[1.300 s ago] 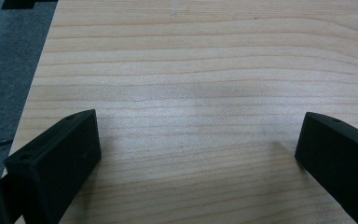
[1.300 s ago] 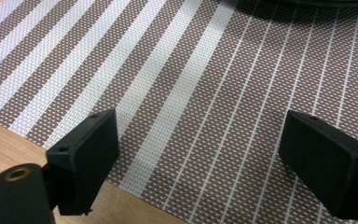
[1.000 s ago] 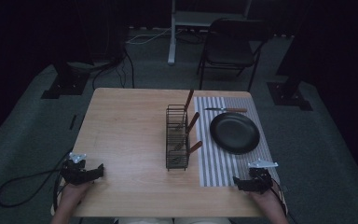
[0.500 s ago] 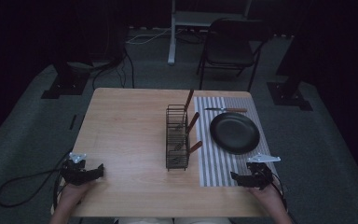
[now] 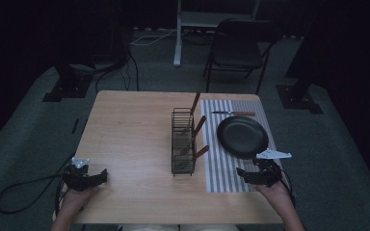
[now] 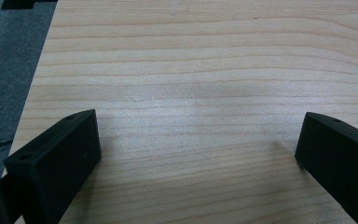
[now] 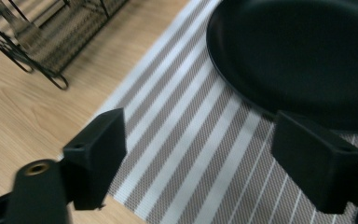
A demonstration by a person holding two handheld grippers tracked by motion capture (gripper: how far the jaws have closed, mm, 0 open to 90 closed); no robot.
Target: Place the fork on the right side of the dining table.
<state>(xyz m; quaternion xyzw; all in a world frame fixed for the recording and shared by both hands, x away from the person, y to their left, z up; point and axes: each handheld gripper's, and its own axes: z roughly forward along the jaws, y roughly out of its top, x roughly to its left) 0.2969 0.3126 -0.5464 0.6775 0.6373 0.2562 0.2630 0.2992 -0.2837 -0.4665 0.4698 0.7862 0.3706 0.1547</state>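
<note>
Wire rack (image 5: 183, 141) (black, mid-table) holds three wooden-handled utensils (image 5: 196, 129) standing tilted.

On the worktop (image 5: 130, 139), a wire utensil rack (image 5: 183, 142) stands left of the placemat (image 5: 226, 168); on the placemat, a plate (image 5: 242, 136) lies before a knife (image 5: 233, 113).

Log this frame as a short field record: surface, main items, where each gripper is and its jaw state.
surface: light wooden table
mat: grey-and-white striped placemat, right side
rack: black wire rack holding wooden-handled utensils
plate: round black plate on the mat
knife: wooden-handled knife beyond the plate
left gripper: near-left edge, open, empty
right gripper: over the mat's near end, open, empty
</note>
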